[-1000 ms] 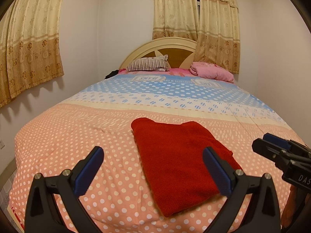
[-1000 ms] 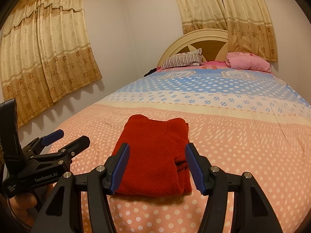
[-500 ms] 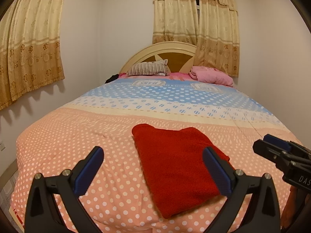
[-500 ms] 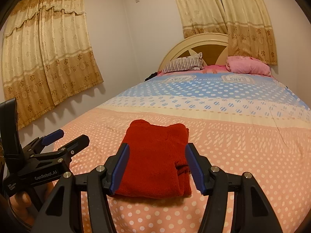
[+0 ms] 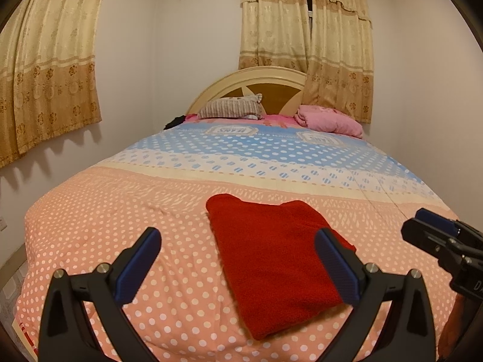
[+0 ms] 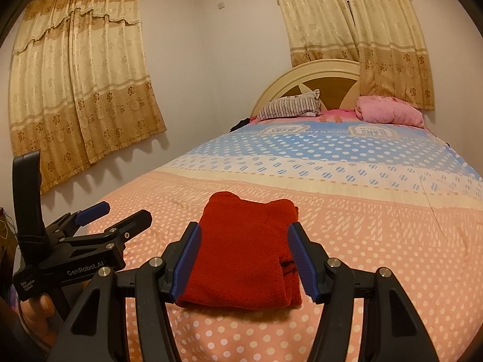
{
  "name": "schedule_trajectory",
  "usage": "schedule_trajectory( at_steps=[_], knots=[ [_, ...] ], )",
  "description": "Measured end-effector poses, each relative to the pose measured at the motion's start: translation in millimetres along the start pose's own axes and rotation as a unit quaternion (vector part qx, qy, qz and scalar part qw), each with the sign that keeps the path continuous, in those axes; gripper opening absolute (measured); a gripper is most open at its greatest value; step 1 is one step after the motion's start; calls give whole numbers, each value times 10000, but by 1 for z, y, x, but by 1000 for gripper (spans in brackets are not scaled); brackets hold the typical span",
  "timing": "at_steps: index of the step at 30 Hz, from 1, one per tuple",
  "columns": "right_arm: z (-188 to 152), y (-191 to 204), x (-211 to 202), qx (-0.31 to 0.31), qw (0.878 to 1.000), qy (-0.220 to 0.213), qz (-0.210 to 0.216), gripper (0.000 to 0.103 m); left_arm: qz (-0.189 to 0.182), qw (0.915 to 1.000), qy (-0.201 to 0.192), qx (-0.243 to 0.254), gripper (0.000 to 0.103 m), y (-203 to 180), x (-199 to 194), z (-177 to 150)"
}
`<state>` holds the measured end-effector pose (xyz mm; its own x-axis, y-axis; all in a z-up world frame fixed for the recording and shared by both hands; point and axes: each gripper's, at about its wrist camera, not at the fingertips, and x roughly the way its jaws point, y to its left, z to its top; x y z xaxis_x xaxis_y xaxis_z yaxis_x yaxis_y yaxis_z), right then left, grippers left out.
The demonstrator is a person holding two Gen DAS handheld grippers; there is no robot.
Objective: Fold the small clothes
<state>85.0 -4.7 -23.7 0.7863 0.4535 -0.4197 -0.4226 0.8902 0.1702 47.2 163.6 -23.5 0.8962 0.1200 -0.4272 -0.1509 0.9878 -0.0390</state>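
Red garment [image 5: 271, 259] lies folded at lower centre on bed [image 5: 120, 211] — folding looks done; both tongs, left [image 5: 238, 262] and right [image 6: 243, 256], apart, empty.

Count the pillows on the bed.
2, both at the headboard: a striped pillow on the left, a pink pillow on the right. More may lie hidden behind them.
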Motion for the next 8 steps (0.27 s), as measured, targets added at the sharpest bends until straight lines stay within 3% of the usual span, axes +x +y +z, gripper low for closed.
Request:
schedule_trajectory(
  at_steps=[8],
  knots=[
    [-2,-2,0,14,10000,37,-32,61,68,9999,-55,140,103,-3,2,-3]
  ],
)
